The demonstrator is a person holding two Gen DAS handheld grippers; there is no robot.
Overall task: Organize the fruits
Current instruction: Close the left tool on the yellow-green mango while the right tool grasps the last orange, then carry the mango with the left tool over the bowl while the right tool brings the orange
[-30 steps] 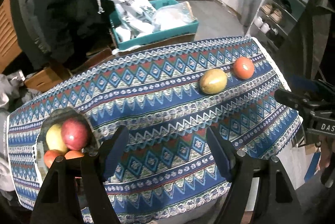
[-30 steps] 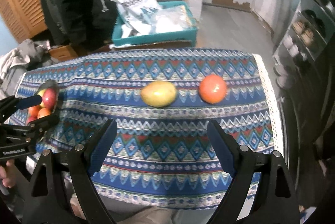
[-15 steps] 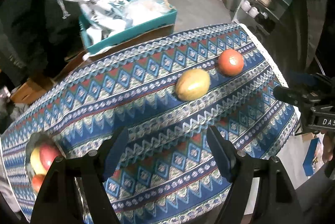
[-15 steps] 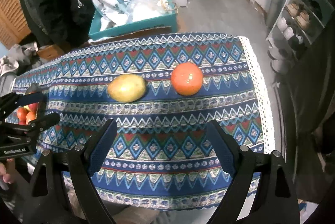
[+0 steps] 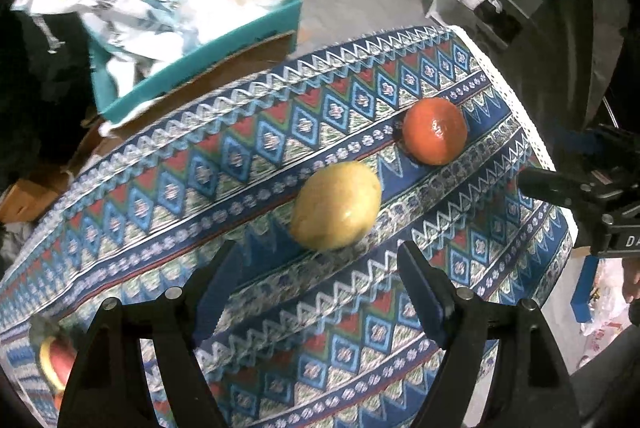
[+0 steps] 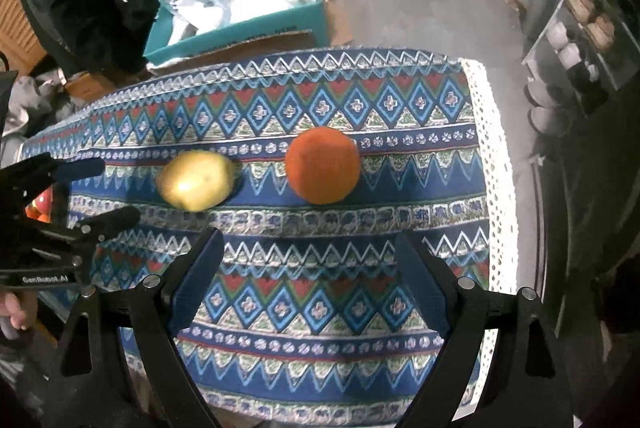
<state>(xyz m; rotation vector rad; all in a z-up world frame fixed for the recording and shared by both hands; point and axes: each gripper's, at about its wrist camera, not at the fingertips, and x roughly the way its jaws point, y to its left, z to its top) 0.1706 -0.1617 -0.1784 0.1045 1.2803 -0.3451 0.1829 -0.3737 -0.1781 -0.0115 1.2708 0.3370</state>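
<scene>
The left hand-held gripper [image 5: 320,284] points steeply down at the surface, which is draped in a blue, red and white zigzag-patterned cloth [image 5: 240,155], and its jaws are opening with nothing between them yet. Directly ahead of its fingertips, just beyond the gap, lies the smooth yellow-green oval fruit [image 5: 335,205], resting on the cloth with its long axis running across the line of the fingers, tilted a little up to the right. Just beside it, further away and to the right, sits the round glossy orange-red fruit [image 5: 435,135], not touching it. The right hand-held gripper [image 6: 310,284] is spread wide and empty, and in its view the orange-red fruit [image 6: 322,165] lies straight ahead between its fingers' lines, with the yellow-green fruit [image 6: 196,179] off to the left; so each hand appears lined up on its own fruit, the left nearer the oval one. At the left edge of the surface a dish holding red and yellow fruit [image 5: 54,356] is only partly visible. Compared with a second ago, both fruits fill far more of each view and sit closer to the fingertips, the dish has slid almost out of the left view, and the left jaws stand a little wider.
</scene>
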